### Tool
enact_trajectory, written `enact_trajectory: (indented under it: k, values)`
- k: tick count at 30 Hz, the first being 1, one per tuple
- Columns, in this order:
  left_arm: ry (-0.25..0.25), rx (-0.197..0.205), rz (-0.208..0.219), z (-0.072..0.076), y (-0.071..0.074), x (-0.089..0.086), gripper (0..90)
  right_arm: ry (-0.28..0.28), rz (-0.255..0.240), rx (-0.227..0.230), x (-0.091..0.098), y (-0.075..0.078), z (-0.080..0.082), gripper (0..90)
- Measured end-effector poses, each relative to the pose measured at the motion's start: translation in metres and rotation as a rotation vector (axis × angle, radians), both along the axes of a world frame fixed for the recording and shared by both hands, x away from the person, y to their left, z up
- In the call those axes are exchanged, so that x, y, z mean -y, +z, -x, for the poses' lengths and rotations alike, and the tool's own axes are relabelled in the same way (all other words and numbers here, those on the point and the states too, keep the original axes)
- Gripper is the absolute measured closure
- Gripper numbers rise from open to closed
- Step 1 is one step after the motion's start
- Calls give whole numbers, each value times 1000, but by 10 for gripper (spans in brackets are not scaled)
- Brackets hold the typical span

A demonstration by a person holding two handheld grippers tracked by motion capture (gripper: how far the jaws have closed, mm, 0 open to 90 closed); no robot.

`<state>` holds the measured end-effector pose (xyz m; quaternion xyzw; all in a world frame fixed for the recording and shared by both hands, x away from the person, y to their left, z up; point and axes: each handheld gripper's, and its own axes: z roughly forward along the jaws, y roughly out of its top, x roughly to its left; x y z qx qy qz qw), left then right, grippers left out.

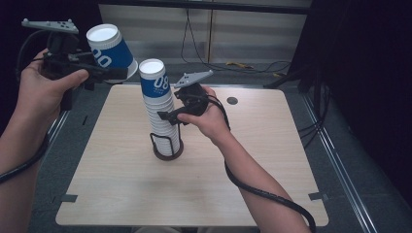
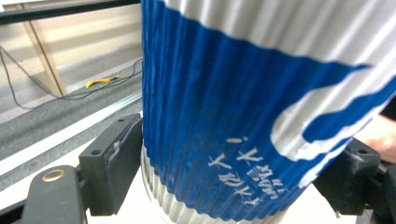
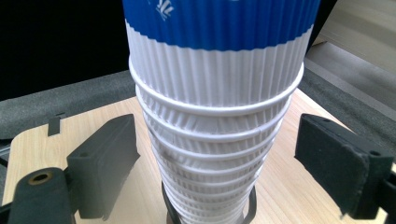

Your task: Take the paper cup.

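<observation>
Item: single paper cup (image 1: 111, 51), blue and white, upside down and tilted, pinched across its ribbed wall between the jaws of left tool (image 1: 104, 73), aloft, up and left of the stack, clear of the tabletop (image 1: 252, 160). Item: stack of inverted cups (image 1: 160, 114) seated in wire holder (image 1: 166, 144), standing between the spread jaws of right tool (image 1: 167, 116), pads (image 3: 105, 158) apart from the ribs. Handling advice: keep a light pinch to avoid crushing the corrugation; carry clear of the stack top; steady the stack low with right tool only if it rocks.
</observation>
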<state>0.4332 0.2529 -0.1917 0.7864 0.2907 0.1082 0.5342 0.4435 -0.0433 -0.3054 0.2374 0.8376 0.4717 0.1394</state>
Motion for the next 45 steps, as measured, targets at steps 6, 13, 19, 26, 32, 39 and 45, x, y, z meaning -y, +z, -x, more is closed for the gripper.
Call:
enact_trajectory:
  k: [6,13,19,26,32,39,45]
  values:
    - [12,-22,10,3,-26,-13,180,-5,-2,-2,4,-2,1,121]
    - [17,-51,2,9,-65,-21,180,3,9,-5,9,-9,5,122]
    - [8,-73,4,15,-92,-22,180,18,11,-9,14,-14,10,122]
    - [8,-79,0,21,-110,-22,180,32,19,-12,23,-22,18,122]
    - [-17,-80,-35,31,-125,-15,182,40,39,-9,32,-28,23,122]
    - [-64,-88,-76,42,-148,-1,182,35,39,-20,47,-40,31,123]
    - [-103,-109,-98,53,-165,9,183,41,45,-25,59,-54,39,123]
